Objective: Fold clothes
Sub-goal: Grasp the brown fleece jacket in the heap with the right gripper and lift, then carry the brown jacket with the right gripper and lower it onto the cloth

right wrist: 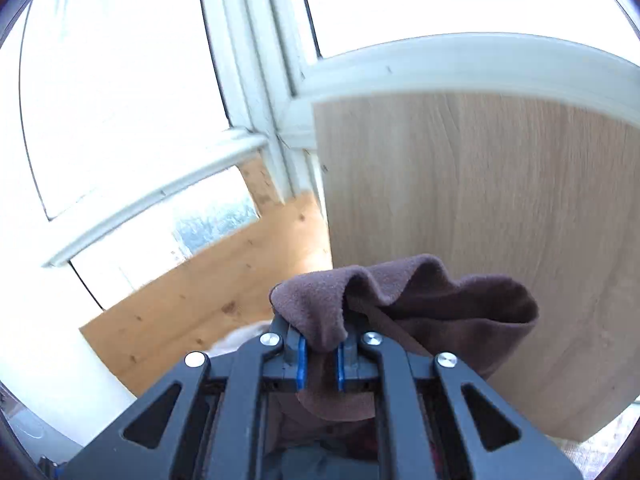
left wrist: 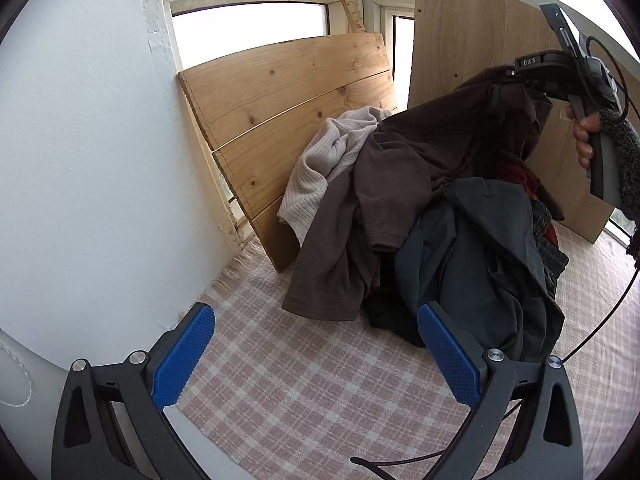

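Right gripper (right wrist: 319, 364) clamped on fold of brown fleece garment (right wrist: 404, 300); cloth bunches above blue pads (right wrist: 301, 364), spills toward 2 o'clock, soft napped texture. From left wrist view, same garment (left wrist: 432, 140) hangs lifted at 1 o'clock, draping onto clothes pile (left wrist: 440, 232): cream ribbed knit (left wrist: 324, 164), dark grey fabric (left wrist: 492, 248). Left gripper (left wrist: 316, 356) spread wide, nothing between fingers, pile at its 1 o'clock. Pink checked woven cloth (left wrist: 304, 392) beneath. Knotty pine board (left wrist: 280, 100) behind.
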Demonstrator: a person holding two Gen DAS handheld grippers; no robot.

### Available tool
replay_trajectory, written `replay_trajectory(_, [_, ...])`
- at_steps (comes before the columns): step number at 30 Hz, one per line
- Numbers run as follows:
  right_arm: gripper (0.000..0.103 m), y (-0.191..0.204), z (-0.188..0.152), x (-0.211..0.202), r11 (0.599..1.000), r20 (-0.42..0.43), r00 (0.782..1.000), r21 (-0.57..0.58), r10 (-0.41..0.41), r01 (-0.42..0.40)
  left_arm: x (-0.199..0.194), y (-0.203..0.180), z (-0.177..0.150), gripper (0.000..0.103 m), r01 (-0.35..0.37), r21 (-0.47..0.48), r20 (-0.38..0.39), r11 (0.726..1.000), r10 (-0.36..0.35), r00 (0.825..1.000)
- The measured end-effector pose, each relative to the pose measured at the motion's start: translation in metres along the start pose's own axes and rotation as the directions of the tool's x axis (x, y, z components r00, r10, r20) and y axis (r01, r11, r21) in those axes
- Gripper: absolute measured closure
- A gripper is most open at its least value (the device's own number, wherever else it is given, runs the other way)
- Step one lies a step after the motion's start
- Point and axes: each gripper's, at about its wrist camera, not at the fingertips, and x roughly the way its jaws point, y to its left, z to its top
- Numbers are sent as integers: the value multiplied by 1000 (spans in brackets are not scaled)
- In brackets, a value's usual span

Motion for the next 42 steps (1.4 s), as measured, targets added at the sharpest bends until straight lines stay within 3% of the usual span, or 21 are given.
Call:
replay_trajectory(5, [94,71,72,-73,994,153,984,-75,89,-78,-37,9,-3,1,-24,-12,54,1000,25,998])
replay_trajectory(7, [94,99,94,-100,987,195,971,-100,141,-123,-54,15,-6,1,-42,-23,77,999,43,996])
replay_trajectory(11, [94,145,127,-161,973,285,941,-190,185,-133,-91,28,-17,1,-90,-60,108,994,97,990])
replay_trajectory(18, [94,182,175,-276,958,414,869,-201,271,-203,-170,39,-52,1,-180,-123,184,976,201,962])
replay_trajectory(23, [94,193,176,-359,952,464,848,-270,257,-141,-202,51,-80,1,-201,-145,179,969,226,958])
replay_trajectory(30, [94,149,141,-438,958,423,878,-260,224,-119,-245,42,-101,1,-190,-122,231,974,214,949])
replay_trajectory(35, [94,83,85,-477,977,353,925,-201,141,-73,-270,14,-109,1,-146,-65,270,987,158,950])
replay_trajectory(38, [94,48,44,-480,989,286,955,-141,73,-34,-279,-2,-115,1,-113,-39,279,993,120,953])
replay_trajectory(42, [93,10,-29,-453,997,157,988,-78,-14,26,-285,-21,-123,1,-77,-11,284,997,77,956])
